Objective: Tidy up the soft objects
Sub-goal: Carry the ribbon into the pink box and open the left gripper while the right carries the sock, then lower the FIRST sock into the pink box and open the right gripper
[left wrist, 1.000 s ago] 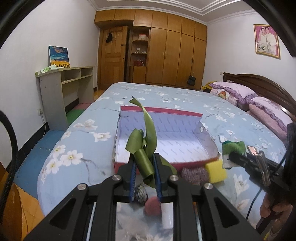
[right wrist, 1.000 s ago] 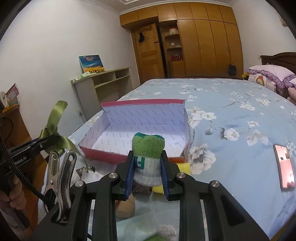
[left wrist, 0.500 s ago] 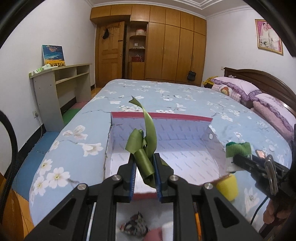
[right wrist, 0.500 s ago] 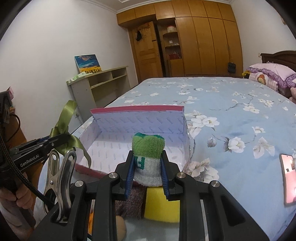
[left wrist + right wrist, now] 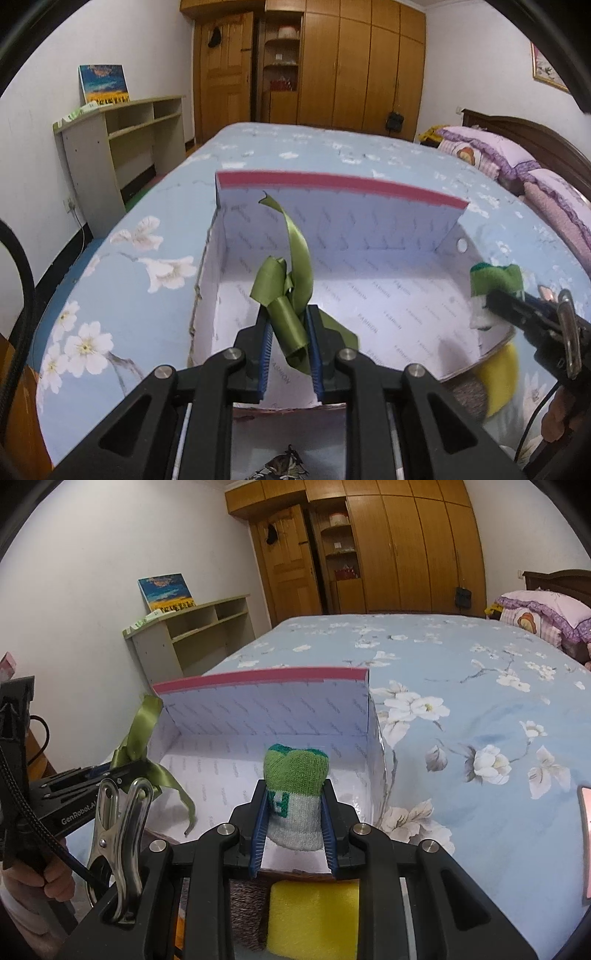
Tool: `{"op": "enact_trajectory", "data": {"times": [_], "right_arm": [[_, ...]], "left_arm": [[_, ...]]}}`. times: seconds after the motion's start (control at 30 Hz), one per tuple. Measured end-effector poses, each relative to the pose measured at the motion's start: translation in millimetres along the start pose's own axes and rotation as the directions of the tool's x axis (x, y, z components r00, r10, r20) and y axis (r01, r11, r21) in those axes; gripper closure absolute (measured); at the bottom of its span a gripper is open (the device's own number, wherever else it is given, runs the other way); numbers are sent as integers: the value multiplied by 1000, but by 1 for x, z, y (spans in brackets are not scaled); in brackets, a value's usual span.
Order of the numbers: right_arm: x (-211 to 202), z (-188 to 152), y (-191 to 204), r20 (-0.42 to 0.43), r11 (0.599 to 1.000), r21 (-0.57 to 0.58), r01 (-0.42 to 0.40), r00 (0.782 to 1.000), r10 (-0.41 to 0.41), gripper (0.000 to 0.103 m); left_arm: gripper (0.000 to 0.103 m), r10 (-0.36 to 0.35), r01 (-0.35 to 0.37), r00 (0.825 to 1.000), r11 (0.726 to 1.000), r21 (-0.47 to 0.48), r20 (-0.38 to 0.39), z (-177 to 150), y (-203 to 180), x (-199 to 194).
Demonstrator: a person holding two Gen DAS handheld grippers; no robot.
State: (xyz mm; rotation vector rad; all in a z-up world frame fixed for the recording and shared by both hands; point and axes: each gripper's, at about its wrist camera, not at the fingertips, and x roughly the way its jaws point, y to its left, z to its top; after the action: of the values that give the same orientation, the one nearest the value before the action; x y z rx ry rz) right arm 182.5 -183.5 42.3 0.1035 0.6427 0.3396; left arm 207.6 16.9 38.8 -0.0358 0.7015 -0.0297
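Note:
My left gripper [image 5: 289, 325] is shut on a crumpled green ribbon [image 5: 295, 266], held over the near left part of an open box [image 5: 369, 280] with a red rim and white lining. The same ribbon [image 5: 138, 734] and the left gripper [image 5: 122, 771] appear at the left of the right wrist view. My right gripper [image 5: 294, 805] is shut on a rolled green and grey sock [image 5: 295, 794], just over the near right wall of the box [image 5: 266, 709]. That sock [image 5: 495, 282] and the right gripper [image 5: 491, 306] show at the right edge of the left wrist view.
The box lies on a blue flowered bedspread [image 5: 461, 709]. A yellow sponge [image 5: 314, 915] and a brown knitted item [image 5: 247, 904] lie on the bed just before the box. A phone [image 5: 585, 842] lies at the right. Pillows [image 5: 517, 166], a shelf unit [image 5: 122, 136] and wardrobes stand farther off.
Both grippers have moved forward and slightly down toward the box, which now looms larger. Ribbon and sock now hang over its inside. The grips have not changed.

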Motion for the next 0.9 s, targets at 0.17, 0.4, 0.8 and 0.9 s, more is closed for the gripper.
{"op": "enact_trajectory", "data": {"times": [0.17, 0.4, 0.8, 0.9], "right_arm": [[8, -5, -3, -25, 1000, 3, 4, 1000, -4, 76], [14, -9, -5, -51, 1000, 6, 6, 999, -6, 76], [18, -10, -12, -67, 999, 37, 4, 998, -2, 69], [17, -10, -12, -61, 999, 35, 4, 998, -2, 65]], "left_arm": [[84, 2, -2, 999, 1000, 5, -34, -7, 0, 11], [79, 2, -1, 998, 1000, 8, -56, -11, -2, 15], [53, 26, -25, 998, 1000, 14, -49, -10, -3, 10], [53, 25, -24, 999, 1000, 11, -49, -11, -2, 7]]}}
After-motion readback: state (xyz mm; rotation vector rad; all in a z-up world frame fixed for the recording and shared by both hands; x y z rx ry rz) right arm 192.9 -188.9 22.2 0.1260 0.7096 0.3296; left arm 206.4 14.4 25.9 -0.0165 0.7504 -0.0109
